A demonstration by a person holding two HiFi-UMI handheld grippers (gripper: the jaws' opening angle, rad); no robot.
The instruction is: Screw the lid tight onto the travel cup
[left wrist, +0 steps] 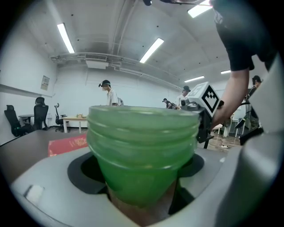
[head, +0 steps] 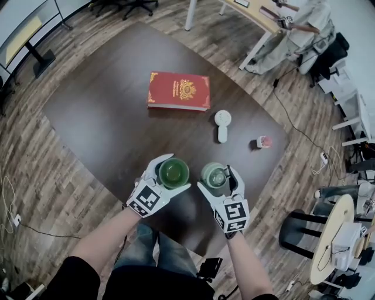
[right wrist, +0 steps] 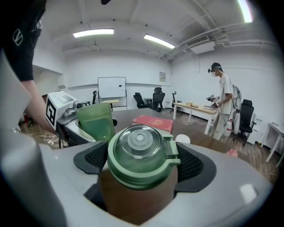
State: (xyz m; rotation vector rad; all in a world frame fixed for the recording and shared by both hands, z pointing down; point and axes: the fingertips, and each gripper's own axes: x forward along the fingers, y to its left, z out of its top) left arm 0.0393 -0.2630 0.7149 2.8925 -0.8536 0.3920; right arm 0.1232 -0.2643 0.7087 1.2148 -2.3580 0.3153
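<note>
- The left gripper is clamped on the open green travel cup, pads pressed to its sides below the threaded rim.
- The right gripper is clamped on the green lid, clear dome up.
- Cup and lid hang side by side, close but apart, over the near edge of the dark brown table, cup on the left.
- Farther back on the table lie a red book, a white round-headed gadget to its right, and a small pink item near the right edge.
- Wood-plank floor surrounds the table.
- At far right a person stands by a pale desk.
- Strip lights run along the white ceiling.
</note>
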